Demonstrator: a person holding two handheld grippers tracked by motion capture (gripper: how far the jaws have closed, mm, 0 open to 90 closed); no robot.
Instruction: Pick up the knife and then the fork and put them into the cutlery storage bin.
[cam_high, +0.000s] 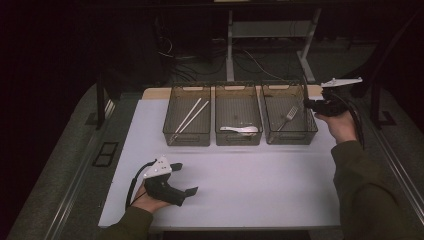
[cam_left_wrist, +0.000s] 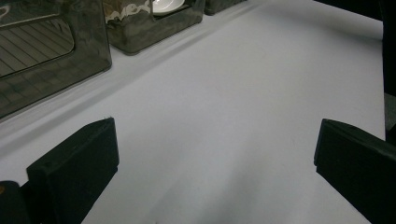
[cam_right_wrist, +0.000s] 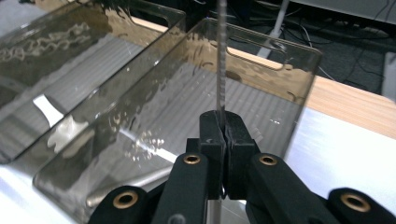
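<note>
My right claw (cam_right_wrist: 223, 154) is clamped tight on a thin metal utensil (cam_right_wrist: 221, 60), seen edge-on as a slim upright strip rising from between the pads; can't tell from that view whether it's a knife or another fork. In the high view the right claw (cam_high: 311, 104) sits at the right edge of the right bin (cam_high: 289, 131), with the utensil (cam_high: 304, 89) sticking up as a dark thin line above it, held over the bin's right wall, not yet lying inside. That bin already has a fork (cam_high: 288, 116) lying diagonal on its floor. Middle bin (cam_high: 238, 135) holds a white spoon (cam_high: 240, 129) near its front wall. Left bin (cam_high: 186, 136) holds white chopsticks (cam_high: 191, 116), laid diagonal. All three bins are smoky clear plastic, side by side, touching or nearly so, at the far part of the white tabletop (cam_high: 250, 185). My left claw (cam_high: 184, 178) rests low at the near left of the tabletop, well apart from the bins, jaws wide apart with nothing between them; the left gripper view shows bare tabletop (cam_left_wrist: 233, 116) between the two black pads, with bin fronts at upper left and the spoon (cam_left_wrist: 166, 4) just visible in one. My left hand (cam_high: 150, 200) grips the handle from below.
</note>
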